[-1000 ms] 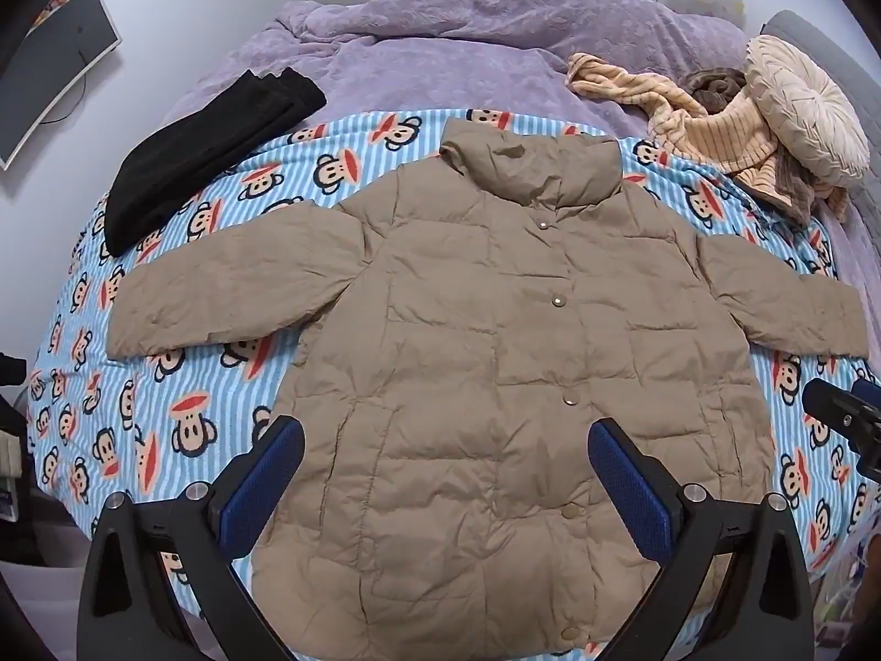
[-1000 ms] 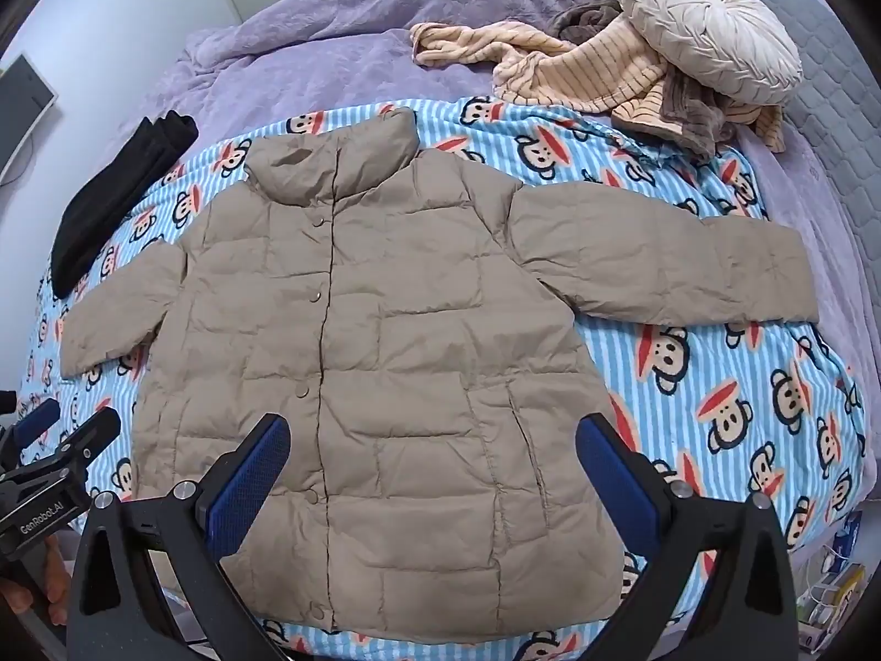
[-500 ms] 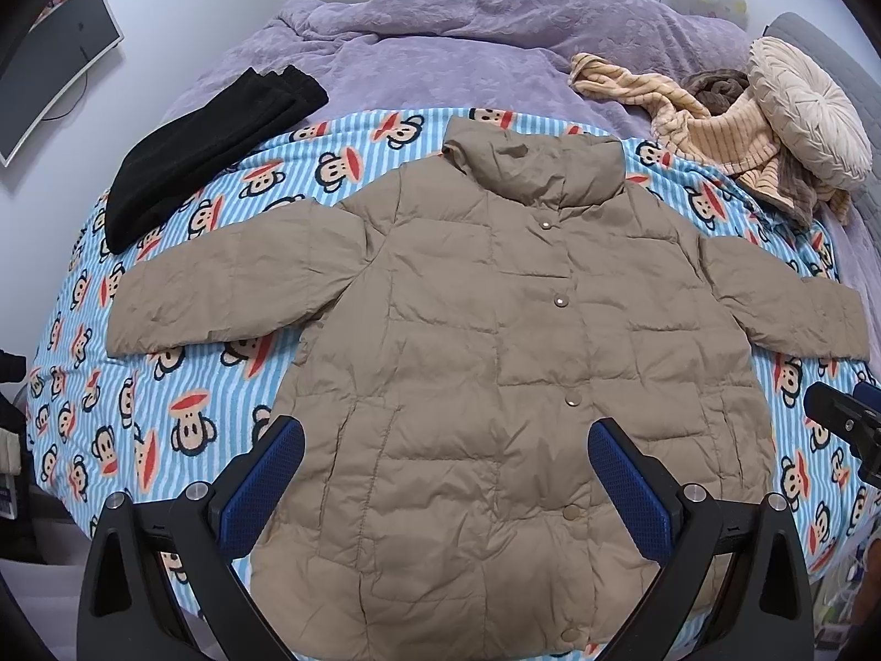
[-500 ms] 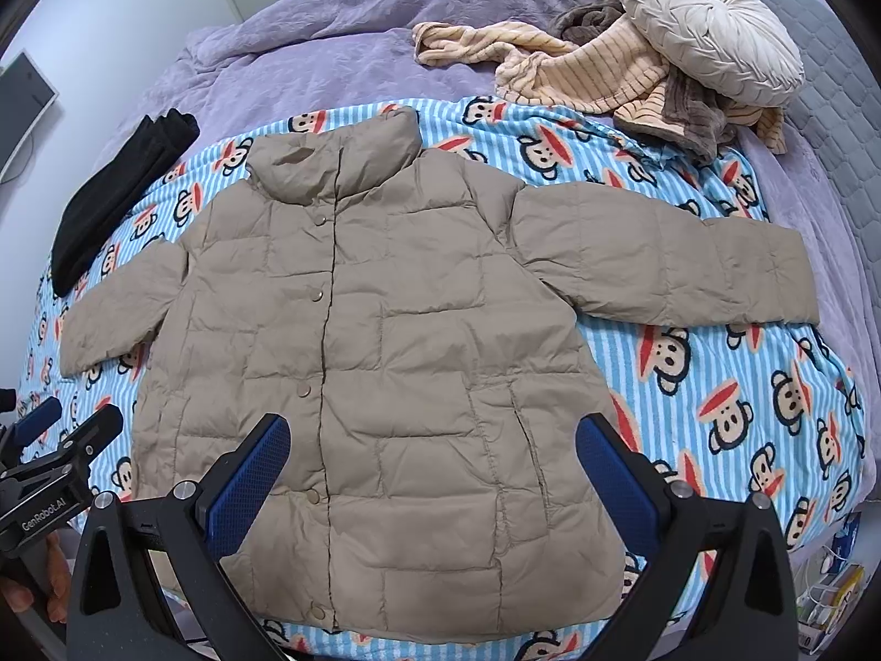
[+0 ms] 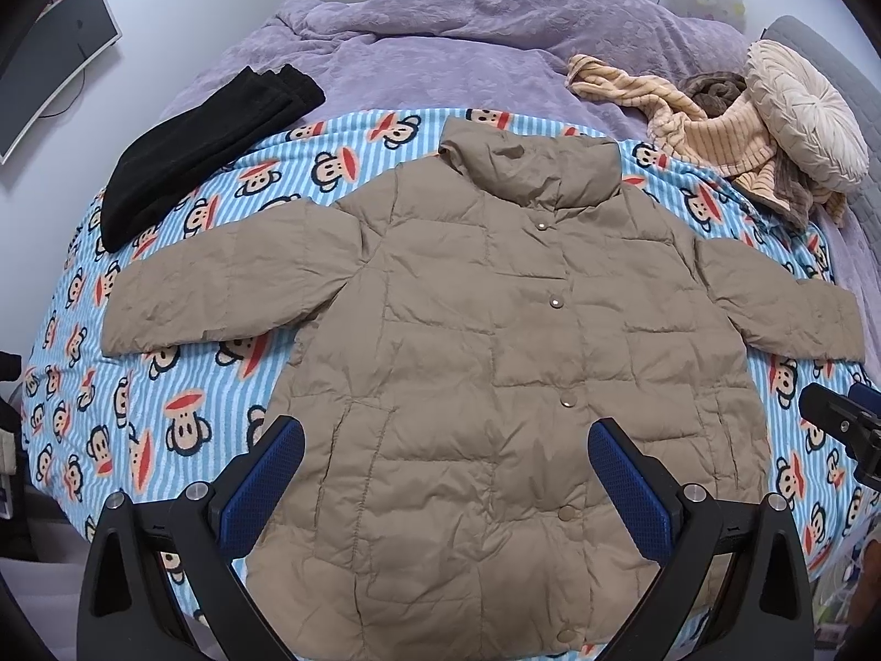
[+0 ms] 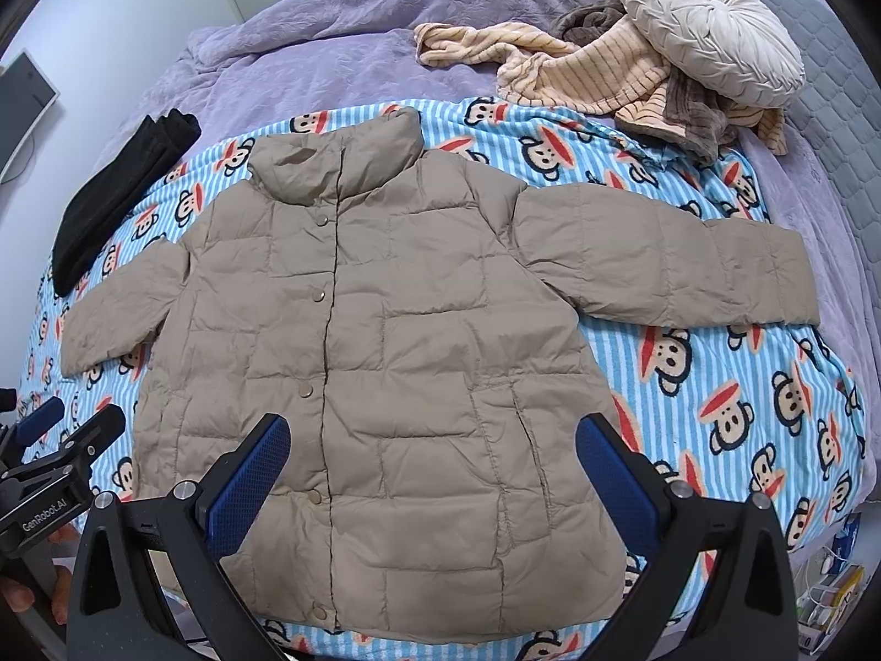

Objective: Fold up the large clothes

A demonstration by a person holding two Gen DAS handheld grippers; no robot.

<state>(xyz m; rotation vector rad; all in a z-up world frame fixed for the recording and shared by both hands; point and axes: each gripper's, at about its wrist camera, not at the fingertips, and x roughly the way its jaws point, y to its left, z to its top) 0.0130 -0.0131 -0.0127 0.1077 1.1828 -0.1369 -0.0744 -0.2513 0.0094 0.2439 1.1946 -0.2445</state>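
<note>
Spreading judged finished: jacket [image 5: 495, 363] laid flat, buttoned, sleeves out on blanket [image 5: 181, 385] for folding | left gripper [image 5: 440, 473] wide open, empty | right gripper [image 6: 435, 468] wide open, empty

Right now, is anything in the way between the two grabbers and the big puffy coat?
Nothing visible is. The tan coat lies flat and spread on the monkey blanket, with nothing on it. The left hand-held gripper and right hand-held gripper hover open above its hem. The black folded clothes and round cushion lie off to the sides.
</note>
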